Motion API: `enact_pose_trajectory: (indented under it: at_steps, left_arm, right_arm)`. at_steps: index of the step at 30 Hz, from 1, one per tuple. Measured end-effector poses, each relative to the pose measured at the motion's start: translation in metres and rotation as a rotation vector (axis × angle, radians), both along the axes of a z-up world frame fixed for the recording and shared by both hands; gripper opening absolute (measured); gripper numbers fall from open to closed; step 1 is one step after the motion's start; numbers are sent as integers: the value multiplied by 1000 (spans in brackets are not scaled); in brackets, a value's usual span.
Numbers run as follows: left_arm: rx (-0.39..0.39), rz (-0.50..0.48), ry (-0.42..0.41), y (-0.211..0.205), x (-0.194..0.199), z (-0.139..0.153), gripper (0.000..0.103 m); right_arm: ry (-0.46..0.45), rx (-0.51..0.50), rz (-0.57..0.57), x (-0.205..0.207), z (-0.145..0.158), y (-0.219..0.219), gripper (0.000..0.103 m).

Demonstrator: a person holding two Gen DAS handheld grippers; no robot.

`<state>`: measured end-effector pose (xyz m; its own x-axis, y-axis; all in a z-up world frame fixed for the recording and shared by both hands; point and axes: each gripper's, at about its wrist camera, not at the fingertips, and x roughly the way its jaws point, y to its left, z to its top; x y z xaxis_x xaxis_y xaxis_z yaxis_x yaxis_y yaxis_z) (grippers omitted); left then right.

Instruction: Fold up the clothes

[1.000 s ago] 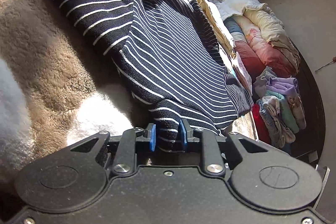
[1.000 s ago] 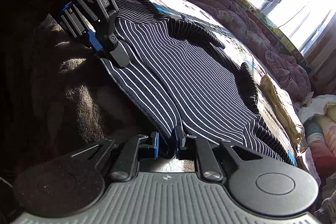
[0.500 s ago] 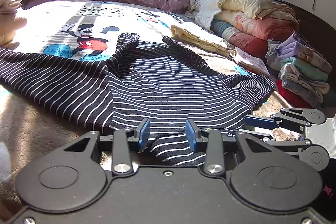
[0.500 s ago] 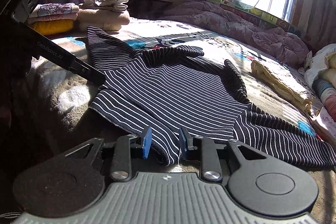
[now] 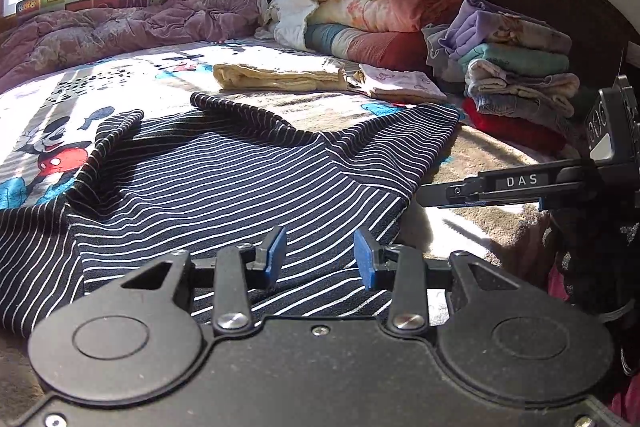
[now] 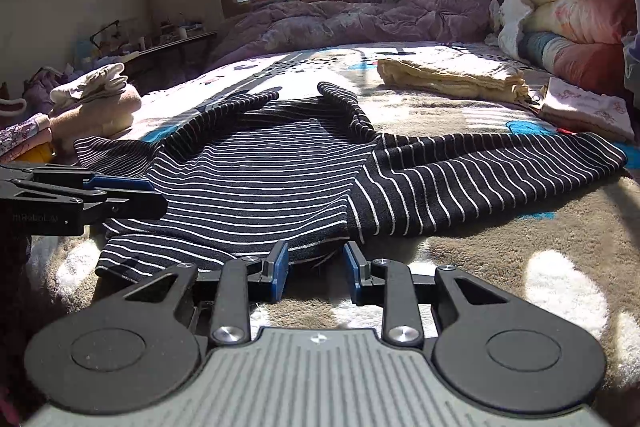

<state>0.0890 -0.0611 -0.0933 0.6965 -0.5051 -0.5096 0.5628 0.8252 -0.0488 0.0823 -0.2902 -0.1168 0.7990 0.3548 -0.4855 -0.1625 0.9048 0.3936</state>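
Lying flat, your striped top (image 6: 260,183) points collar toward the window, sleeves sideways; left gripper (image 5: 320,255) and right gripper (image 6: 316,263) both gape empty.

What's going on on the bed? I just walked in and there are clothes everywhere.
A person with a handheld claw in each hand is folding laundry. A black-and-white striped top lies spread flat on the bed, sleeves out to the sides. The left claw and the right claw are both open at the near hem, gripping nothing. No fold has been made in the top yet. A folded yellow garment and stacks of folded clothes sit further back.
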Motion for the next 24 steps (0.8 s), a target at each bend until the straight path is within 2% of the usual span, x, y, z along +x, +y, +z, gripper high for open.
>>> enact_pose_trajectory:
  at_steps: [2,3,4,9,11,14,15,17,18,19,22,24]
  left_arm:
    - [25,-54,-36,-20,-1,-1,36]
    - [45,-79,-50,-31,-1,-3,37]
    - [86,-96,-76,-43,-2,-5,37]
    - [289,-143,-177,-86,-2,-25,39]
    - [326,-149,-171,-90,1,-31,39]
    - [368,-157,-158,-94,6,-39,39]
    - [368,-159,-148,-94,8,-40,39]
    - [367,-161,-129,-93,12,-42,39]
    - [362,-162,-118,-91,13,-42,39]
    - [353,-163,-102,-89,14,-42,39]
    - [334,-172,-69,-85,19,-41,39]
    - [324,-179,-51,-83,22,-41,39]
  right_arm:
    - [50,177,-139,10,-11,-37,42]
    - [72,259,-221,16,-18,-57,50]
    - [79,297,-275,20,-22,-72,52]
    - [92,473,-428,44,-39,-122,56]
    - [96,525,-465,59,-46,-136,56]
    - [86,525,-504,75,-49,-143,55]
    - [83,523,-516,81,-50,-145,50]
    - [80,511,-526,89,-54,-148,33]
    - [84,507,-531,91,-57,-151,13]
    - [78,521,-536,90,-58,-156,4]
    - [56,522,-550,89,-55,-170,4]
    - [84,519,-537,97,-57,-176,4]
